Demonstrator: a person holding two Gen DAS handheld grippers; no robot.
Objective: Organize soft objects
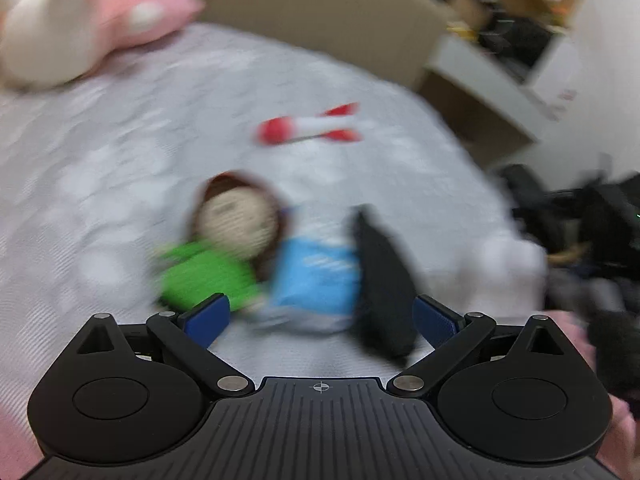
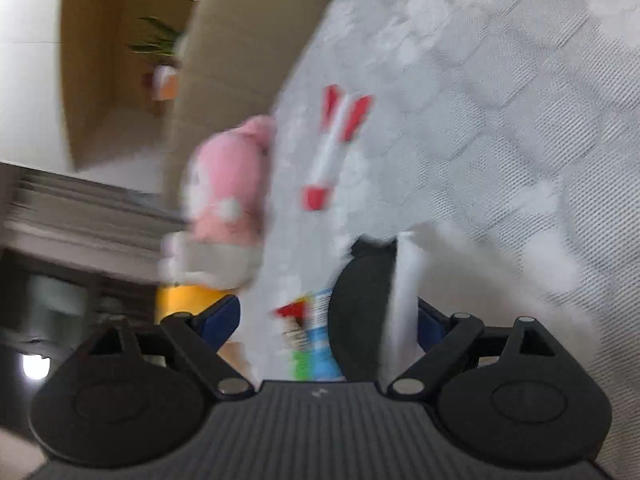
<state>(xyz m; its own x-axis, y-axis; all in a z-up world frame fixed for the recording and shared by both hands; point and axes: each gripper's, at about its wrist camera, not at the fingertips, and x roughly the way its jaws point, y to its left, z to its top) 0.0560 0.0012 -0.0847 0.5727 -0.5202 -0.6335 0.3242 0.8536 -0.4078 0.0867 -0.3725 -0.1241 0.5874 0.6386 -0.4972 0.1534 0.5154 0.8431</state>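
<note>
Both views are motion-blurred. In the left wrist view a doll (image 1: 228,240) with brown hair and a green top lies on the pale grey bed cover (image 1: 120,184), beside a blue-and-white soft piece (image 1: 316,276) and a flat black soft item (image 1: 380,280). My left gripper (image 1: 320,316) hovers open just short of them. Further off lie a red-and-white rocket toy (image 1: 308,124) and a pink-and-white plush (image 1: 92,12). My right gripper (image 2: 326,320) is open, with the black soft item (image 2: 360,300) and its white edge (image 2: 404,292) between its blue pads. The rocket toy (image 2: 336,144) and pink plush (image 2: 224,184) lie beyond.
A beige headboard (image 1: 320,12) backs the bed. To its right are a white-and-brown bedside unit (image 1: 472,92) and dark clutter (image 1: 592,224). A yellow thing (image 2: 184,300) sits under the pink plush. A potted plant (image 2: 160,52) stands off the bed's edge.
</note>
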